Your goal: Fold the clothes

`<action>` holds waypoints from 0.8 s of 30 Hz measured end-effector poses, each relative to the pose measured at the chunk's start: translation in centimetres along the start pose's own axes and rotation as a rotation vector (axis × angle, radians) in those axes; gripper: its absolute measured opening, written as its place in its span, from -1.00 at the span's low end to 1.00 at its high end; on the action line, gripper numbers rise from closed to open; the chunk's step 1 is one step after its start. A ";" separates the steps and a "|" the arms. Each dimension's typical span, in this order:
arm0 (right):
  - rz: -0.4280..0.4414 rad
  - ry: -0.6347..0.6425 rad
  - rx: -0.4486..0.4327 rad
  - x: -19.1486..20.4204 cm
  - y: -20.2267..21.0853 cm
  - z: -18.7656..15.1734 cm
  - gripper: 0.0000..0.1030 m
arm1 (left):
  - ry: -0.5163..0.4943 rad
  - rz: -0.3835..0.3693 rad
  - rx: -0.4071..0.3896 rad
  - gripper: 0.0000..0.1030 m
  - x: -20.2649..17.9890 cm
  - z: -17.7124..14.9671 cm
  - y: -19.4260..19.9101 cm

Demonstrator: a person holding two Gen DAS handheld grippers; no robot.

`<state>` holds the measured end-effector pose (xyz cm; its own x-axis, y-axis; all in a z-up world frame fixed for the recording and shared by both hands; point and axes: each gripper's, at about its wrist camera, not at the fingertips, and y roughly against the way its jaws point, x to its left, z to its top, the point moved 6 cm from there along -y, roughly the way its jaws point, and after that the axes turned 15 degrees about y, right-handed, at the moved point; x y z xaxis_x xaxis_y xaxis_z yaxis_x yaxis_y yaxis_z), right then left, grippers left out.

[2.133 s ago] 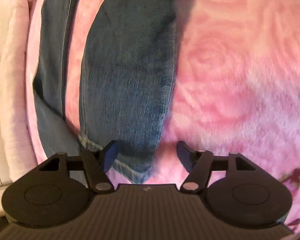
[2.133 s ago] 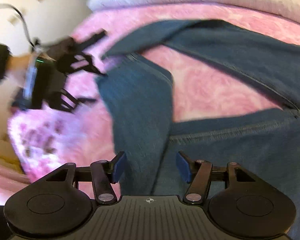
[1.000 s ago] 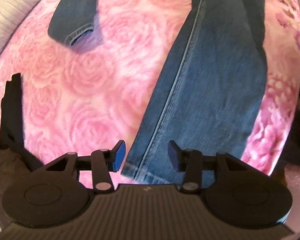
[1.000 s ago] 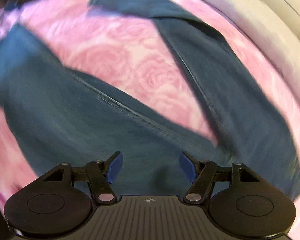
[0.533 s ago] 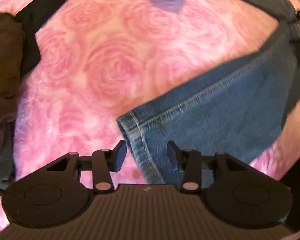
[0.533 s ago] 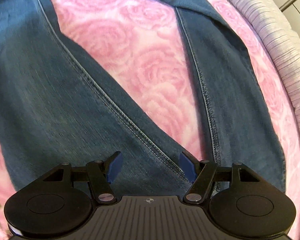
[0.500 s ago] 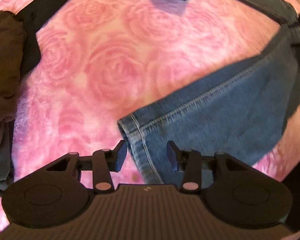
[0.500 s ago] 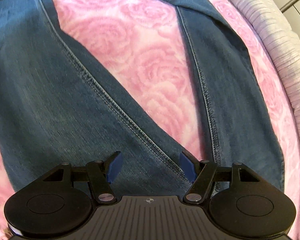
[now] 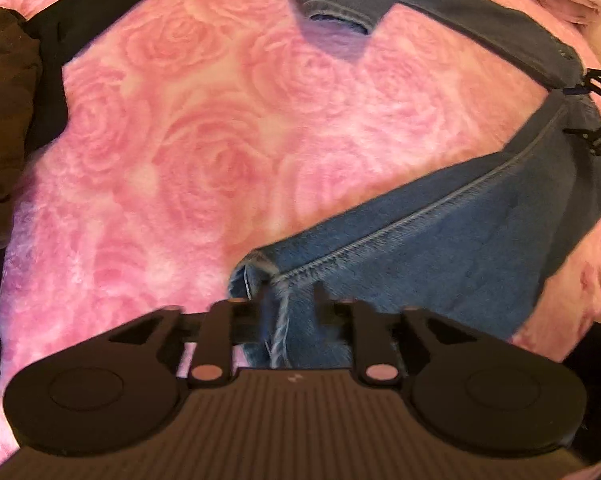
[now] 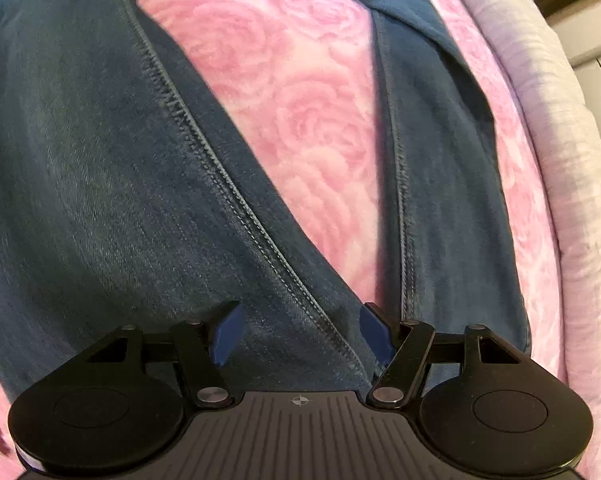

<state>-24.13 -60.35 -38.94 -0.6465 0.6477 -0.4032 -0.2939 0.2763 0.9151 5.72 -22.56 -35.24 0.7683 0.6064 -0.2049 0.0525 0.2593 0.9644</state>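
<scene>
Blue jeans lie spread on a pink rose blanket, legs apart in a V. My left gripper is shut on the hem of the near leg, and the denim bunches up between its fingers and hides the pads. The far leg's hem lies open at the top of the left wrist view. My right gripper hangs open just over the jeans where the two legs meet, seam between its fingers. Its black linkage shows at the right edge of the left wrist view.
A brown garment and a black one lie at the blanket's left edge. A pale ribbed quilt borders the blanket on the right of the right wrist view. Bare pink blanket shows between the legs.
My left gripper's fingers have drawn together on the near leg's hem, which now bunches up between them. The right gripper has come closer to the denim at the crotch and stays open.
</scene>
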 end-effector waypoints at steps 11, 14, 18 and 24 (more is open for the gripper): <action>0.121 0.059 -0.063 -0.2 -0.6 2.0 -0.60 | -0.022 -0.008 0.047 -0.92 -0.1 -0.6 -0.6; 0.142 0.019 -0.063 -0.6 -0.5 2.2 -0.75 | 0.050 -0.070 0.024 -0.93 0.4 -0.2 1.3; 0.179 -0.024 -0.072 -1.6 0.6 2.5 -0.81 | 0.214 -0.241 0.005 -0.93 1.5 1.3 4.0; 0.250 -0.078 -0.129 -5.9 1.6 2.1 -0.83 | 0.519 -0.383 -0.089 -0.93 6.4 6.5 5.5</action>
<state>-19.26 -62.23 -35.07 -0.6553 0.7386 -0.1586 -0.2228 0.0118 0.9748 15.06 -22.18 -30.13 0.2966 0.7368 -0.6076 0.1913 0.5775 0.7937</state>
